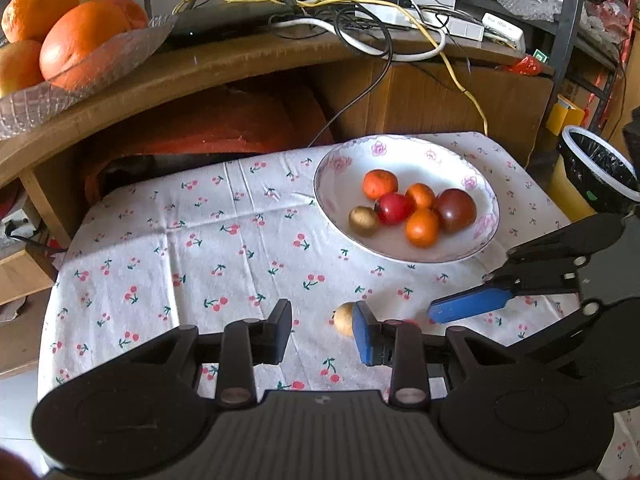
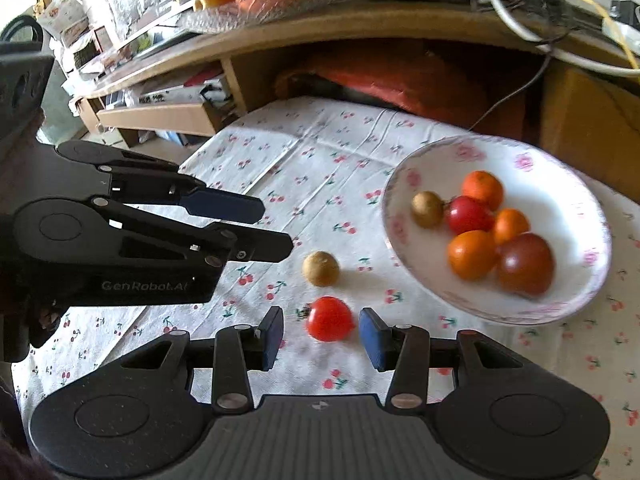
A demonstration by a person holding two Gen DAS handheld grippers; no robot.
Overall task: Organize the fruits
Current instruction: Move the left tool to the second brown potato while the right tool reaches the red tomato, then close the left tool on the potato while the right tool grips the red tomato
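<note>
A white flowered plate (image 1: 416,160) (image 2: 560,184) at the table's right holds several small fruits: oranges, a red tomato (image 2: 468,215), a dark tomato and a tan fruit. A second tan fruit (image 2: 321,268) (image 1: 343,318) lies on the cherry-print cloth in front of the plate. Beside it lies a loose red tomato (image 2: 330,319), between the fingers of my open right gripper (image 2: 322,338) with gaps on both sides. My left gripper (image 1: 323,334) (image 2: 276,228) hangs open and empty, just left of the tan fruit. From the left wrist camera the right gripper (image 1: 472,284) comes in from the right.
A wooden shelf (image 1: 248,60) overhangs the table's far side; on it stand a glass dish of large oranges (image 1: 80,68) and tangled cables (image 1: 380,28). A bin with a black liner (image 1: 592,176) stands off the right edge. The cloth's left half (image 1: 160,248) is bare.
</note>
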